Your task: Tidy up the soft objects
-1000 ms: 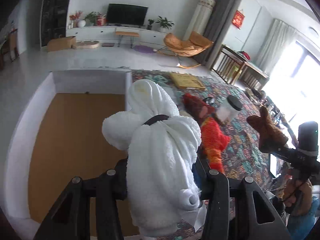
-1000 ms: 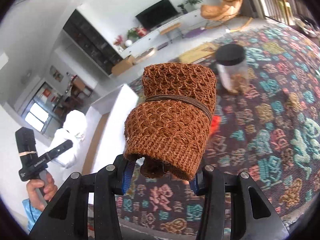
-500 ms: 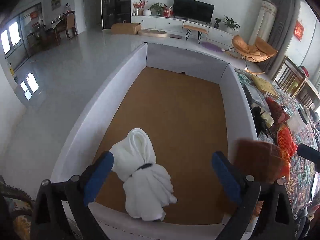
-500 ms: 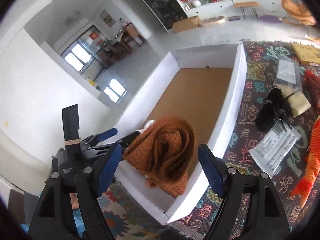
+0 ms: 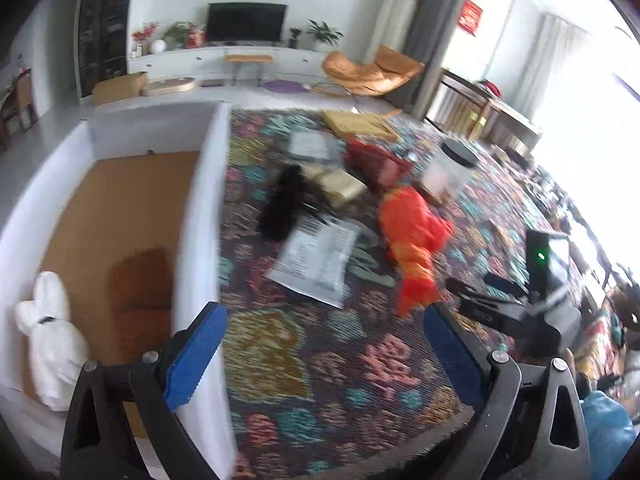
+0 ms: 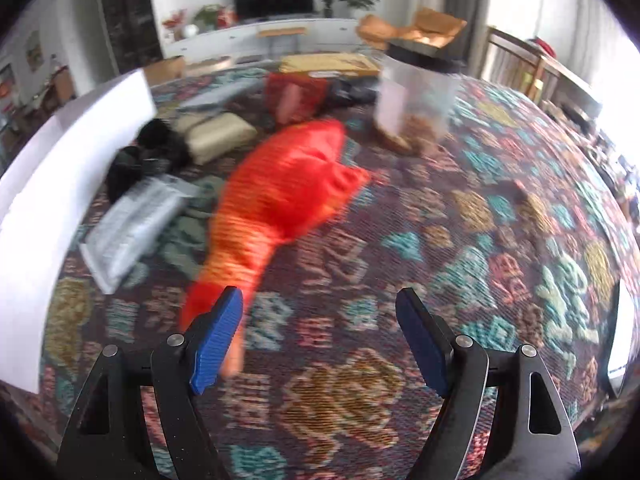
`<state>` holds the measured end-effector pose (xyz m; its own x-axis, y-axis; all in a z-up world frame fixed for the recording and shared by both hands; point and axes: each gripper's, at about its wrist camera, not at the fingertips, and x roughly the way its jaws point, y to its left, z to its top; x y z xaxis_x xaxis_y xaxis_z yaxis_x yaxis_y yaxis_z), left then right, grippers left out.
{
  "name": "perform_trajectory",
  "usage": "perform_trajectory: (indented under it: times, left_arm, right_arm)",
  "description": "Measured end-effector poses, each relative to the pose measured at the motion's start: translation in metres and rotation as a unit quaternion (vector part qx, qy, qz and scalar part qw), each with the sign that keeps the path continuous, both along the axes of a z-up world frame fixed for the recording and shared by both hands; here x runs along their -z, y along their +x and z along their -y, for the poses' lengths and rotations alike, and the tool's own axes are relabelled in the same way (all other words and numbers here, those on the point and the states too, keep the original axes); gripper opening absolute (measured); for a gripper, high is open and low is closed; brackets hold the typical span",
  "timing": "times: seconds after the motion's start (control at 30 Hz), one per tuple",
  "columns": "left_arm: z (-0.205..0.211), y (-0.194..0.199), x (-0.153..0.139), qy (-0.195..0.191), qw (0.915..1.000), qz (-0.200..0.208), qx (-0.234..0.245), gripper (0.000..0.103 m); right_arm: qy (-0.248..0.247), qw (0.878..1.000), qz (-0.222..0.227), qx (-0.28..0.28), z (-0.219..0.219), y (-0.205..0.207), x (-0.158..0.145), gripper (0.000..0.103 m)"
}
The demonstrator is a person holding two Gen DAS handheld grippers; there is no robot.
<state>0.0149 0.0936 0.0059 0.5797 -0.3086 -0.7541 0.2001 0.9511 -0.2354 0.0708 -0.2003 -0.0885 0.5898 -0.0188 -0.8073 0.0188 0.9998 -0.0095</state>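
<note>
Right wrist: orange fish plush [image 6: 280, 196] lies blurred; gripper [image 6: 320, 336] wide open, empty.

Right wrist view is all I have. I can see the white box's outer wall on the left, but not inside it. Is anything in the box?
Observer: Yes. The left wrist view shows a white rolled towel lying inside the white box, near its far-left wall.
Operator: Anything else in there?
Observer: A brown knitted roll, blurred, lies beside the towel, nearer the wall that borders the patterned tablecloth.
Operator: Is the left gripper holding anything?
Observer: No. The left gripper is open, with nothing between its pads.
</note>
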Motion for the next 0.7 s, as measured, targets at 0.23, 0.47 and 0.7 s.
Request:
perform_trajectory:
  times: [0.23,0.47,0.7]
  left_arm:
    - [0.076,0.024,0.091,0.073,0.9949,-0.062,0.031,0.098]
    - [0.073,0.062,0.128,0.121,0.9923,-0.022,0.006,0.102]
    - [0.073,0.092,0.131,0.117,0.9930,-0.009,0.010,0.103]
  right_arm:
    - [0.017,0.996,0.009,0.085,0.053,-0.010,0.017,0.081]
    - [0.012,0.996,-0.005,0.092,0.056,0.001,0.024,0.082]
    - [0.010,0.996,-0.005,0.092,0.052,-0.002,0.024,0.083]
